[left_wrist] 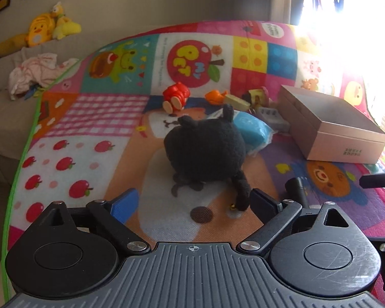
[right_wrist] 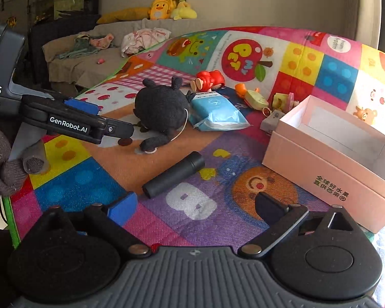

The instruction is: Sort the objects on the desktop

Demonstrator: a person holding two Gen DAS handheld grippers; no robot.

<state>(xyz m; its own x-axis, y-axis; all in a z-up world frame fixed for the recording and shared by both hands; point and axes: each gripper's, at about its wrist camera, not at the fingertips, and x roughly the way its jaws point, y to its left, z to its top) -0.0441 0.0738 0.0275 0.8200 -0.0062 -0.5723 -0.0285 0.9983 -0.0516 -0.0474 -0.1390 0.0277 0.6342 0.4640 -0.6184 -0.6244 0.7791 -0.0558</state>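
A black plush toy [left_wrist: 205,148] lies on the colourful play mat [left_wrist: 95,118], right in front of my left gripper [left_wrist: 195,202], which is open with its right finger beside the toy's leg. In the right wrist view the plush [right_wrist: 161,107] sits mid-left, with the left gripper [right_wrist: 110,125] reaching toward it. My right gripper [right_wrist: 196,205] is open and empty, just short of a black cylinder [right_wrist: 174,174]. An open pink box [right_wrist: 331,159] stands at the right, empty as far as I can see; it also shows in the left wrist view [left_wrist: 328,123].
Behind the plush lie a blue tissue pack [right_wrist: 215,113], a red toy [right_wrist: 210,78], an orange toy [right_wrist: 241,88], yellow small toys [right_wrist: 256,100] and a grey item [right_wrist: 270,122]. A sofa [right_wrist: 89,56] with clothes and yellow plush toys [right_wrist: 169,5] stands beyond the mat.
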